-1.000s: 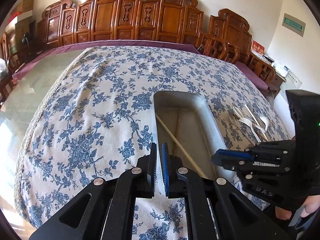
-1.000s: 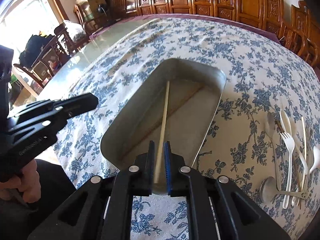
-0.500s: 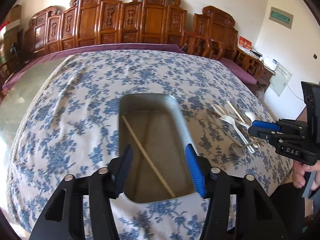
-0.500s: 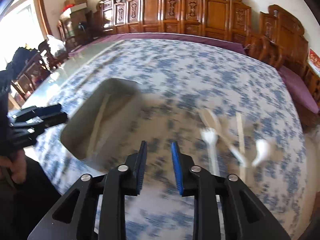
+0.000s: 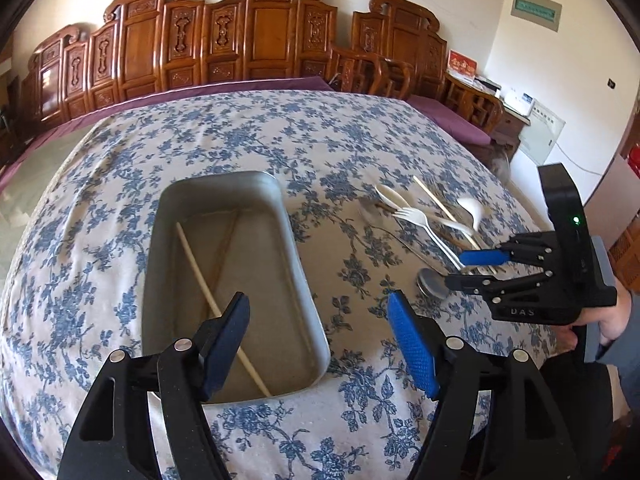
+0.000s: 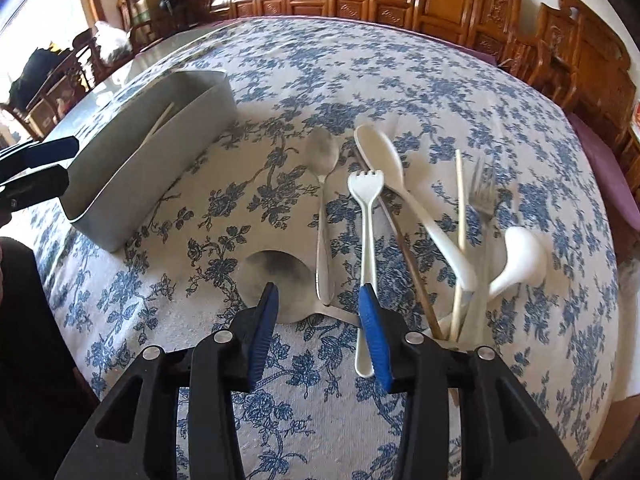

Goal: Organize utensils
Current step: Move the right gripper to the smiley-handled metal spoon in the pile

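Observation:
A grey metal tray (image 5: 296, 248) sits on the flowered cloth with one pale chopstick (image 5: 208, 292) lying in it. My left gripper (image 5: 318, 300) hovers over the tray's near right corner, its jaws opening with nothing between them. To the right lies a loose pile: a metal spoon (image 6: 322, 160), a round metal ladle (image 6: 272, 272), a white plastic fork (image 6: 366, 200), a white spoon (image 6: 384, 156), a pale chopstick (image 6: 460, 208), a metal fork (image 6: 482, 192) and a white soup spoon (image 6: 520, 256). My right gripper (image 6: 318, 290) hangs over the ladle and spoon handle, its jaws opening and empty.
The tray (image 6: 152, 152) is left of the pile, with the left gripper (image 6: 70, 165) at its near end. The right gripper (image 5: 454, 268) and a hand (image 5: 608, 320) show at the right. Carved wooden chairs (image 5: 272, 28) line the table's far side.
The right gripper was shut on the chopstick over the tray; it has let go and swung right to the utensil pile. Both grippers went from shut to open. The left gripper shifted right.

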Demonstrator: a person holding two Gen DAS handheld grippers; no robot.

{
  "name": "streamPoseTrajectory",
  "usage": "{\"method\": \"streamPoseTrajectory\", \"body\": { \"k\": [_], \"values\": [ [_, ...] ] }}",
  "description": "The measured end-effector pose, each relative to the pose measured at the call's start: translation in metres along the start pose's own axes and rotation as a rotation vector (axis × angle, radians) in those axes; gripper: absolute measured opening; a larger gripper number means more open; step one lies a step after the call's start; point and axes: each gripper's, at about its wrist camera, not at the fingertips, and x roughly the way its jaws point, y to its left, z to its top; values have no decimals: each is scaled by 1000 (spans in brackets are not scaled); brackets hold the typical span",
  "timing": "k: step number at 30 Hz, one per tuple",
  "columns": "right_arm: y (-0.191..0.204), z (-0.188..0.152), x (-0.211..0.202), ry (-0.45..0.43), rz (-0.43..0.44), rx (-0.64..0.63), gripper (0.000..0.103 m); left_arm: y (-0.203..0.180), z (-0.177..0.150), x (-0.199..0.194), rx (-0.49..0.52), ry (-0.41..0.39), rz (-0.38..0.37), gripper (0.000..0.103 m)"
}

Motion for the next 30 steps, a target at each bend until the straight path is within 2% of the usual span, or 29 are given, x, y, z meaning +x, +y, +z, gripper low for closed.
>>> {"method": "streamPoseTrajectory", "body": {
  "k": [5, 9, 19, 26, 30],
  "values": [
    [-1, 1, 4, 32, 26, -28, 45, -1, -1, 2, 7, 10, -2, 68],
    [1, 1, 5, 71, 59, -51, 53, -1, -1, 2, 8, 11, -1, 68],
    [16, -12, 6, 171, 87, -110, 53, -7, -3, 4, 27, 21, 3, 68],
    [15, -15, -3, 150, 85, -108, 52, -9, -5, 4, 36, 24, 8, 68],
    [2, -17, -31, 59, 56, -29, 52, -11, -5, 4, 40, 24, 13, 68]
  ]
}}
